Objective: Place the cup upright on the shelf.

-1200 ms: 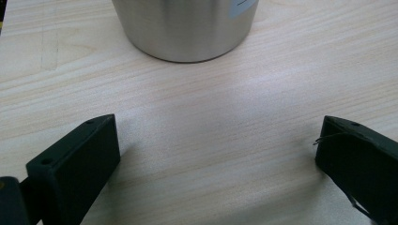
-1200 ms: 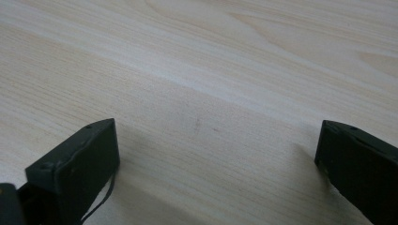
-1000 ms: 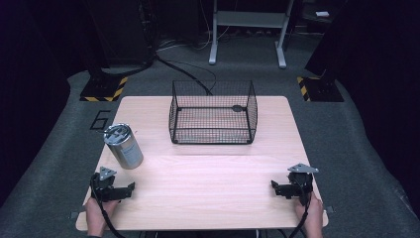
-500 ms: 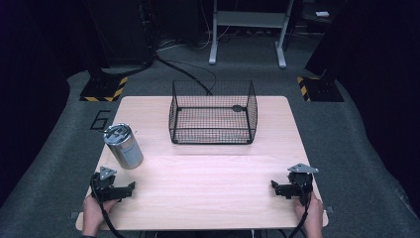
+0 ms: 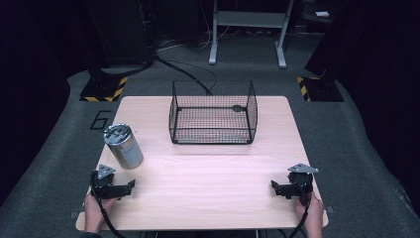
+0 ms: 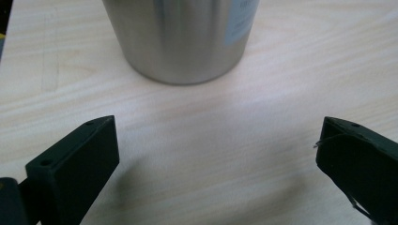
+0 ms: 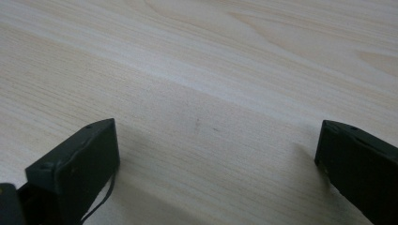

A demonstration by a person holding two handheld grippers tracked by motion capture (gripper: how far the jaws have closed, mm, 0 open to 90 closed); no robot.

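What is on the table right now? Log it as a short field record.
surface: wooden table
basket: black wire basket, far middle, looks empty
can: metal can, upright, left side
left gripper: open, near the can, not touching it
right gripper: open, over bare wood at the near right

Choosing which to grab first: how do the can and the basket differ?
The can is solid, shiny metal, closed on top; the basket is open black wire mesh. The can is a small, slightly tilted-looking cylinder; the basket is a much wider box. The can stands at the table's left, just ahead of the left claw; the basket sits mid-table at the far edge. Both rest on the table, ungrasped.
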